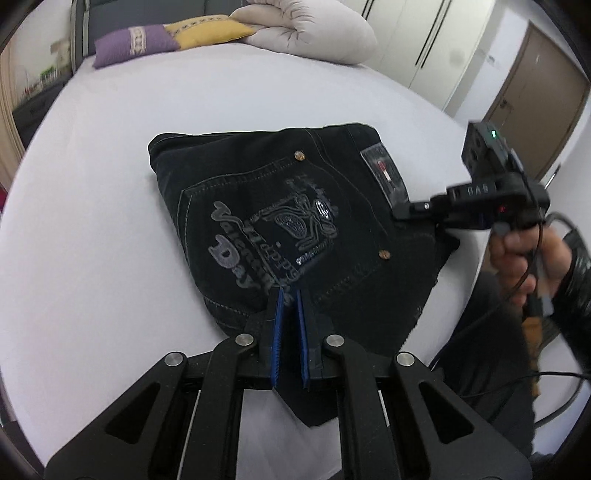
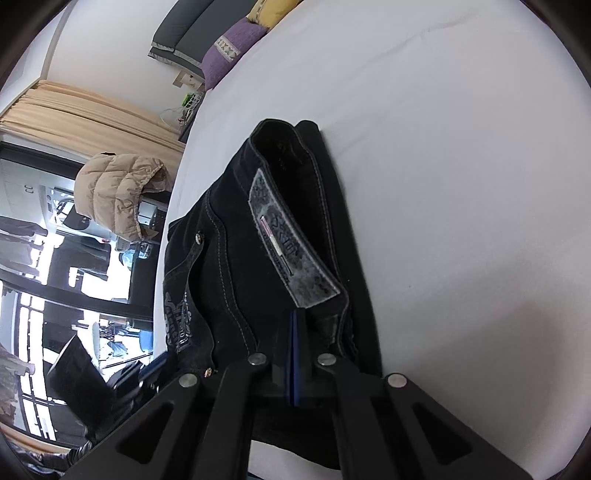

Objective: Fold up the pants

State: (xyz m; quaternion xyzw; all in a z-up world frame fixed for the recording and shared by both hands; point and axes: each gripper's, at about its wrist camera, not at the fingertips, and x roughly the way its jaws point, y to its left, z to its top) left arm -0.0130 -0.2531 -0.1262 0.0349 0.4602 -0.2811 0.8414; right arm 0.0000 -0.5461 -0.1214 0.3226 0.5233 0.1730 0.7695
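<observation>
Pants (image 1: 288, 229) are black denim, folded into a compact bundle, lying on the white bed sheet (image 1: 110, 221) toward the near edge. Back pocket faces up in the left wrist view – grey embroidered lettering and a crest on it, two copper rivets (image 1: 300, 155) at the pocket corners. Waistband patch (image 1: 384, 173) sits at the right end of the bundle.

Left gripper (image 1: 289, 295): blue-padded fingers (image 1: 277, 332) nearly together, narrow gap between them, tips at the near edge of the bundle over the pocket hem. Can't tell whether any cloth is pinched between them.

Right gripper (image 2: 295, 321): fingers pressed together, blue pads touching, tips right at the waistband end, just below the grey patch (image 2: 291, 243). Fabric hides the tips, so whether denim is caught between the pads is not visible. From the left wrist view the same gripper (image 1: 406, 212) comes in from the right with its tip at the waistband corner beside the patch; the right hand (image 1: 517, 258) is wrapped round the handle, cable trailing off.

Background: purple pillow (image 1: 129, 48) and yellow pillow (image 1: 207, 31) at the head of the bed, rolled beige duvet (image 1: 306, 33) next to them. Right wrist view shows a tan puffer jacket (image 2: 114, 192) by the window, beige curtain (image 2: 74, 110) above it.
</observation>
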